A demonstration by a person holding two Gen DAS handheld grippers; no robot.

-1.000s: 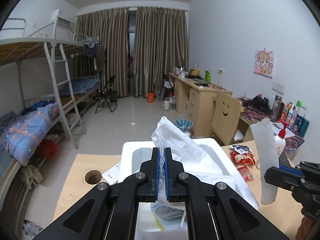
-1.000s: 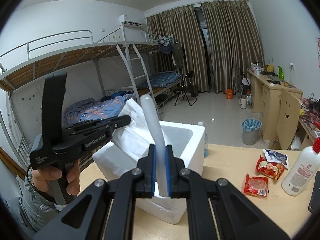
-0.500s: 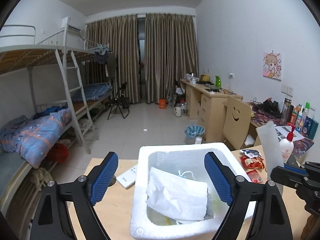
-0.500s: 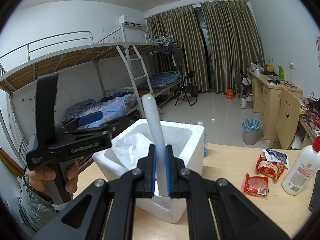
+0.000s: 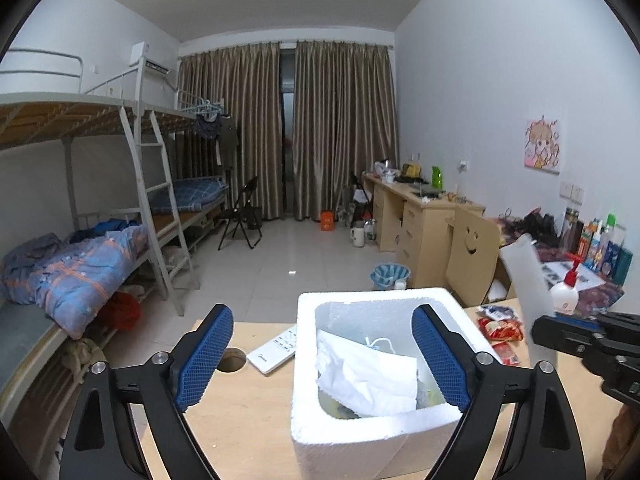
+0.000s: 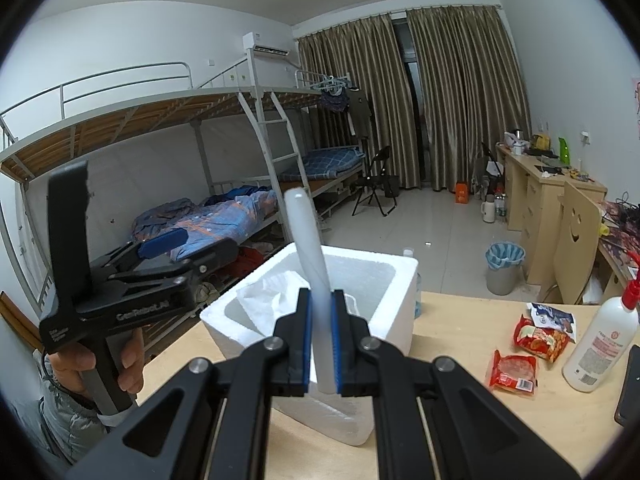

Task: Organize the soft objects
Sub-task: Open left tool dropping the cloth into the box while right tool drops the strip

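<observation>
A white foam box (image 5: pixel 460 418) stands on the wooden desk (image 5: pixel 248 412). A white soft cloth-like piece (image 5: pixel 368 376) lies inside it on other items. My left gripper (image 5: pixel 322 360) is open and empty, its jaws spread wide above the box. My right gripper (image 6: pixel 320 344) is shut on a flat white foam lid (image 6: pixel 310 264), held upright beside the box (image 6: pixel 392 280). The lid also shows in the left wrist view (image 5: pixel 528 292). The left gripper shows in the right wrist view (image 6: pixel 168 248), left of the box.
A white remote (image 5: pixel 274 350) and a round cable hole (image 5: pixel 234 358) lie left of the box. Red snack packets (image 6: pixel 538 338), a white pump bottle (image 6: pixel 600 340) and a dark phone edge (image 6: pixel 630 384) lie to the right. Bunk beds stand behind on the left.
My left gripper opened and let go of the white cloth, which dropped into the box. It then pulled back and up. My right gripper stayed still with the lid.
</observation>
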